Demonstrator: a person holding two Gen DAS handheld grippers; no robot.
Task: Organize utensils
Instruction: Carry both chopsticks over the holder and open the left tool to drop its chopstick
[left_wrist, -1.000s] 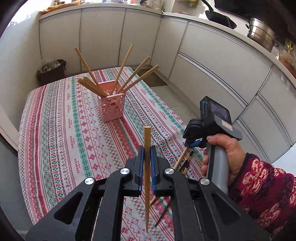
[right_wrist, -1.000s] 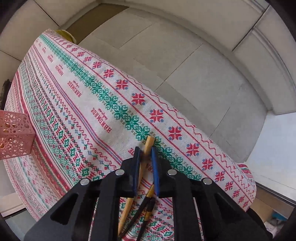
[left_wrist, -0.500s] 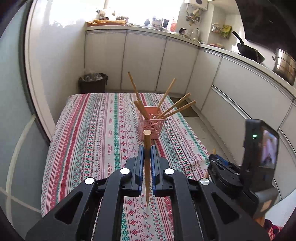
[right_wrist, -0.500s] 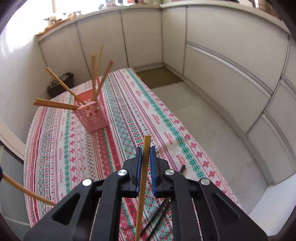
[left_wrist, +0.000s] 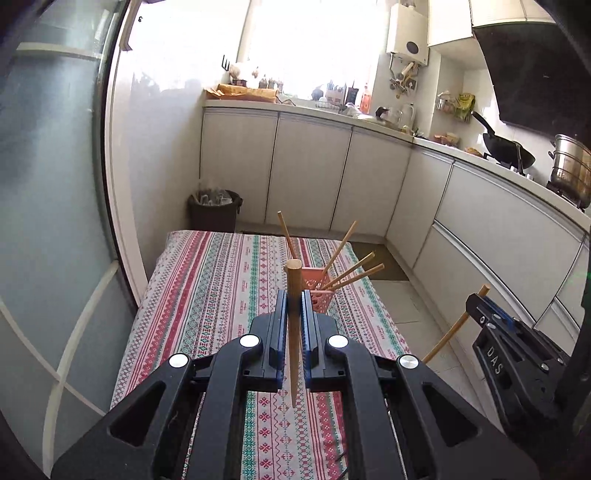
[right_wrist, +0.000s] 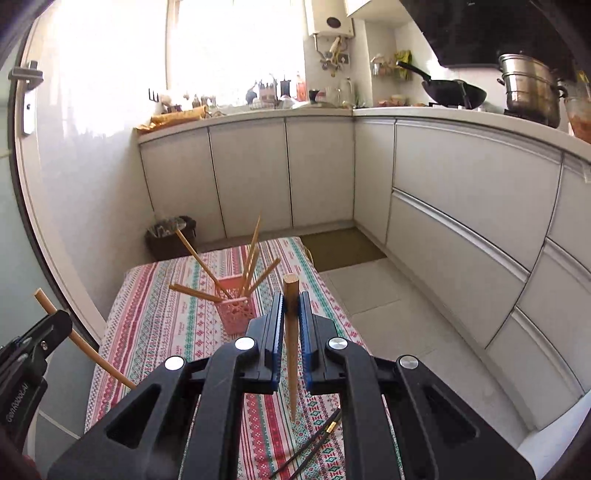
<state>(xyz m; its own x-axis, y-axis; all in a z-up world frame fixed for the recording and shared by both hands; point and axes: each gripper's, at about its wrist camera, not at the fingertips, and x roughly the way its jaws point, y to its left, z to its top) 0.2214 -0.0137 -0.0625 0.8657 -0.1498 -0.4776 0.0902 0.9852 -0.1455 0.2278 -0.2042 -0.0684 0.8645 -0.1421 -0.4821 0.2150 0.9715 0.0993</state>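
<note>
Two grippers hang above a table (left_wrist: 207, 295) draped in a striped patterned cloth: the left gripper (left_wrist: 294, 308) clamped on one wooden chopstick (left_wrist: 293, 343), the right gripper (right_wrist: 290, 310) clamped on another chopstick (right_wrist: 290, 350). A pink holder (right_wrist: 236, 314) near the table's far right edge carries several chopsticks fanned outward. Dark chopsticks (right_wrist: 314, 439) lie at the near right corner.

Both grippers raised and closed

The left gripper (left_wrist: 294, 308) and the right gripper (right_wrist: 290, 308) are held level, side by side, each clamped on a chopstick.
</note>
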